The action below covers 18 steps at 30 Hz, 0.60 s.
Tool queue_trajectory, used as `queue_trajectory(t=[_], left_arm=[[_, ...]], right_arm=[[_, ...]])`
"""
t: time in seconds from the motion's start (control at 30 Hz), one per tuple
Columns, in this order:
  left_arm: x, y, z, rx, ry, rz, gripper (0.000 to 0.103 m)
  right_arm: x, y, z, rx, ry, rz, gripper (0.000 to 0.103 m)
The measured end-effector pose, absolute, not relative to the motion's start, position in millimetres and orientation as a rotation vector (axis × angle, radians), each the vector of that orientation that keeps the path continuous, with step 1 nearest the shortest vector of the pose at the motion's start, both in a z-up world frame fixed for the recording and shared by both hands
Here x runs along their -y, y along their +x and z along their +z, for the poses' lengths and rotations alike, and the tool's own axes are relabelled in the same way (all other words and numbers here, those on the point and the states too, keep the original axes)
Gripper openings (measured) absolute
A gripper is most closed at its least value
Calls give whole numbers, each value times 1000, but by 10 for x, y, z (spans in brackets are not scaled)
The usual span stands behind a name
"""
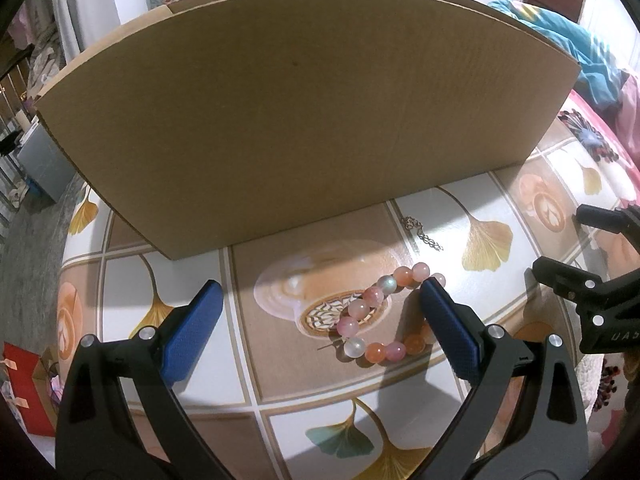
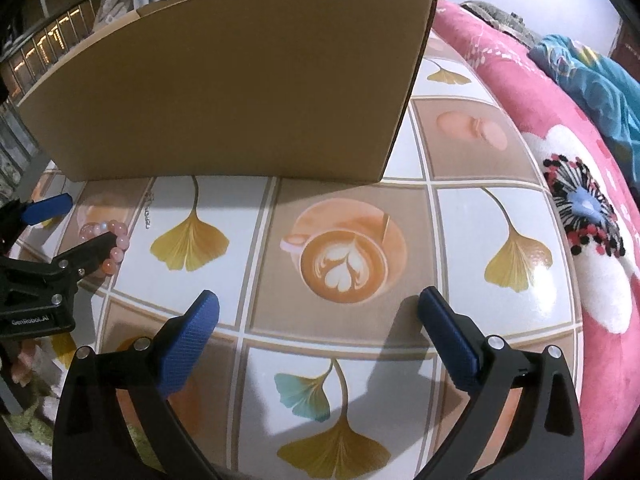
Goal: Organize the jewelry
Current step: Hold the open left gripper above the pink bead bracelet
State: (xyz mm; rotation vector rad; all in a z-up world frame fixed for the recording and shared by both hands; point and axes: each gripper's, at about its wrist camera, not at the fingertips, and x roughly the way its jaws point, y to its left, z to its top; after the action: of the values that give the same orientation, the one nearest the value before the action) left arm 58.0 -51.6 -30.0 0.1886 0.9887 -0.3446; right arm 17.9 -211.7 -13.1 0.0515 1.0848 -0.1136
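A bracelet of pink, orange and white beads lies on the patterned table, just in front of a tall cardboard box. My left gripper is open over it. The right blue pad stands inside the bead loop and hides part of it. A thin metal chain lies behind the bracelet near the box. My right gripper stands open above a printed coffee cup, nothing between its fingers. In the right wrist view the bracelet, the chain and the left gripper show at far left.
The box walls off the back of the table. A pink blanket with a flower print and a teal cloth lie off the table's right edge. A red box sits low at the left. My right gripper is close by.
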Motion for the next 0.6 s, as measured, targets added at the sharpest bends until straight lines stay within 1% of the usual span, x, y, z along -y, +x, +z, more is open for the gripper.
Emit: queue_trajectory(t=[0.3,0.6], left_arm=[[478,521,-323,-956,186,-352,95],[463,512,-326,-971,190,-352,95]], right_arm=[[2129,169,-139,-1079,58,-121,97],[2105,135,-135,-1067,65,-141,97]])
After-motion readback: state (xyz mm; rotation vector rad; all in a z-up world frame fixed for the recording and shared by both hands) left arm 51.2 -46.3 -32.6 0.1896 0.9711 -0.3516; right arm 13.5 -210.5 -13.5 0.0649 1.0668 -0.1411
